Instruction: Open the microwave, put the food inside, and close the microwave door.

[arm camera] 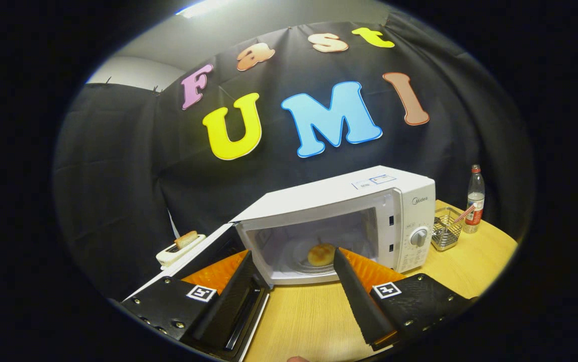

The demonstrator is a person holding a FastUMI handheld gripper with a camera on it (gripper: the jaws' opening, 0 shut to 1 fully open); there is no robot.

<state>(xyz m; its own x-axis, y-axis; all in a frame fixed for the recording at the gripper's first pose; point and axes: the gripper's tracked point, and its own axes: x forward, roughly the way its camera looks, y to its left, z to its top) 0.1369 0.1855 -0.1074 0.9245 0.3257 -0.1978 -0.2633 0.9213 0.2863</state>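
Gripper view | tongs (293, 256) spread, empty | microwave (349, 221) (Midea) open | food (321, 254) inside

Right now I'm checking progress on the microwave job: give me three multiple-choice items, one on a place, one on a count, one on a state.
1. Where is the food?
A. on the table
B. inside the microwave
C. between the fingers

2. How many bottles stand right of the microwave?
A. one
B. two
C. three

3. The microwave door is:
A. shut
B. open
C. removed

Answers:
1 B, it lies on the turntable inside the cavity.
2 A, one bottle stands beyond the wire basket.
3 B, the door swings out beside the gripper, whose fingers are spread and hold nothing.
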